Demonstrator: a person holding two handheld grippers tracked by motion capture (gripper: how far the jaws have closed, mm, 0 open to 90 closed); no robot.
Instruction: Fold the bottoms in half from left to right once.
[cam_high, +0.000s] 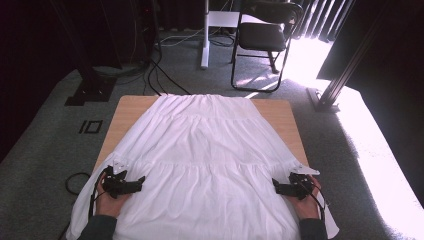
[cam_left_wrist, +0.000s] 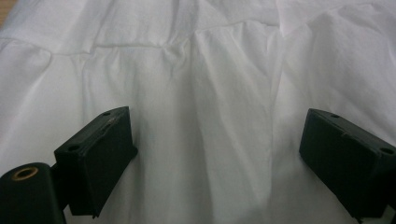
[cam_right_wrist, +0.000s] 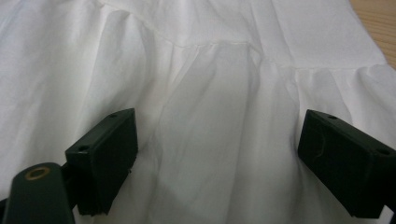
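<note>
On the table (cam_high: 126, 107), a white skirt (cam_high: 207, 150) lies spread flat. The waistband sits at the 12 o'clock edge; the hem spills over the 6 o'clock edge, toward the person. Bare wood shows at the 10 and 2 o'clock corners. The cloth has three tiers, joined by two gathered seams that run from 9 to 3 o'clock.

Left gripper (cam_high: 141, 179): positioned at 7 o'clock on the skirt, over the lowest tier, just inside the cloth's left edge. It is held in the left hand (cam_high: 111, 200) and points toward 3 o'clock. In the left gripper view, the left gripper (cam_left_wrist: 217, 149) has its jaws wide apart, with white cloth lying flat beyond the gap. No fold is caught between the pads. A gathered seam (cam_left_wrist: 140, 46) crosses the cloth ahead of the jaws.

Right gripper (cam_high: 275, 186): positioned at 5 o'clock on the skirt, over the lowest tier, near the cloth's right edge. It is held in the right hand (cam_high: 305, 202) and points toward 9 o'clock. In the right gripper view, the right gripper (cam_right_wrist: 217, 149) also has its jaws wide apart and grips nothing. Cloth lies beyond the gap, and a strip of table shows at 1 o'clock.

The two grippers face each other, well apart, across the lowest tier.

Beyond the table at 12 o'clock, a folding chair (cam_high: 262, 35) stands on grey carpet (cam_high: 45, 150). Cables (cam_high: 155, 70) run across the carpet at 11 o'clock.
</note>
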